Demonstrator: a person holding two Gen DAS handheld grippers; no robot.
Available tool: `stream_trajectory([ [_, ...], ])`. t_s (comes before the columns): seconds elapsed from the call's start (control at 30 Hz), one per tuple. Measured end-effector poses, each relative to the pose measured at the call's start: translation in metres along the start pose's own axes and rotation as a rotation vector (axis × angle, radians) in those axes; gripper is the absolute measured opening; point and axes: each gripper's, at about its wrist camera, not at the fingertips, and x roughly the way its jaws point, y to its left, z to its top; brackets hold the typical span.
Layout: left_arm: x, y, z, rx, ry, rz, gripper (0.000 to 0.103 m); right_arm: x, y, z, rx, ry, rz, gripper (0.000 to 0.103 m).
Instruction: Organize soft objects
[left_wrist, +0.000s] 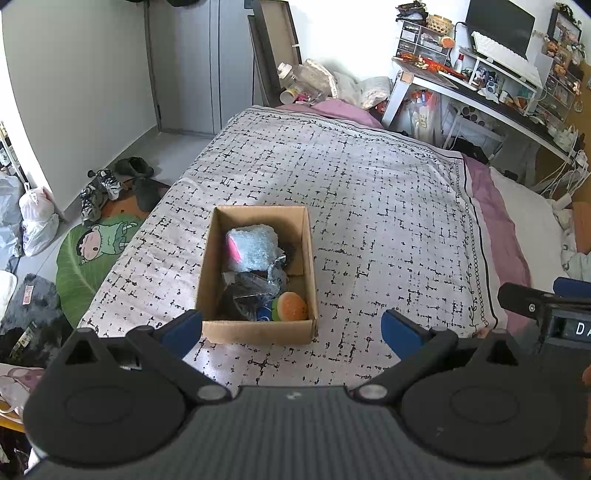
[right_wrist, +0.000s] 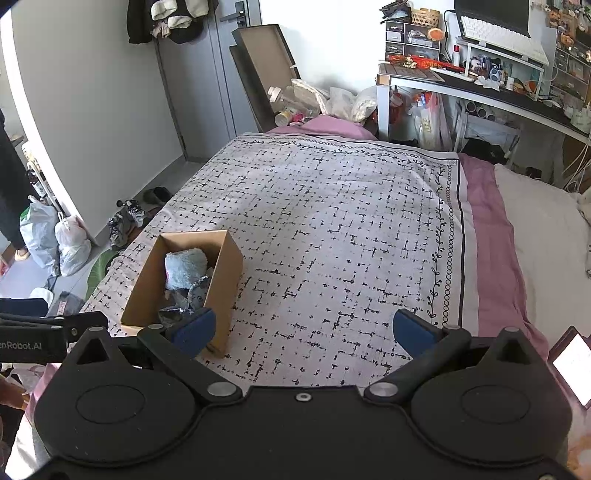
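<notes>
A cardboard box (left_wrist: 210, 266) stands on the patterned bedspread (left_wrist: 369, 206) near the bed's left side. It holds a fluffy light-blue soft toy (left_wrist: 253, 247), dark crumpled items (left_wrist: 251, 291) and a burger-shaped soft toy (left_wrist: 292, 306). My left gripper (left_wrist: 291, 330) is open and empty, just in front of the box's near wall. My right gripper (right_wrist: 304, 328) is open and empty above the bedspread (right_wrist: 332, 221), with the box (right_wrist: 225, 280) by its left finger; the blue toy (right_wrist: 184, 267) shows inside.
A pink sheet (right_wrist: 487, 236) and white pillow (right_wrist: 543, 236) lie to the right. A cluttered desk (right_wrist: 480, 88) stands at the back right. Shoes (left_wrist: 99, 192), plastic bags (left_wrist: 37, 221) and a green cartoon mat (left_wrist: 88, 254) lie on the floor left of the bed.
</notes>
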Motion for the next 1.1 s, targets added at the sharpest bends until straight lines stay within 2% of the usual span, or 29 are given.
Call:
stream_trajectory([
  [1.1, -0.0015, 0.0017, 0.0001, -0.009, -0.001, -0.010, 0.102, -0.0007, -0.0001, -0.0006, 0.004, -0.002, -0.021, 0.103],
])
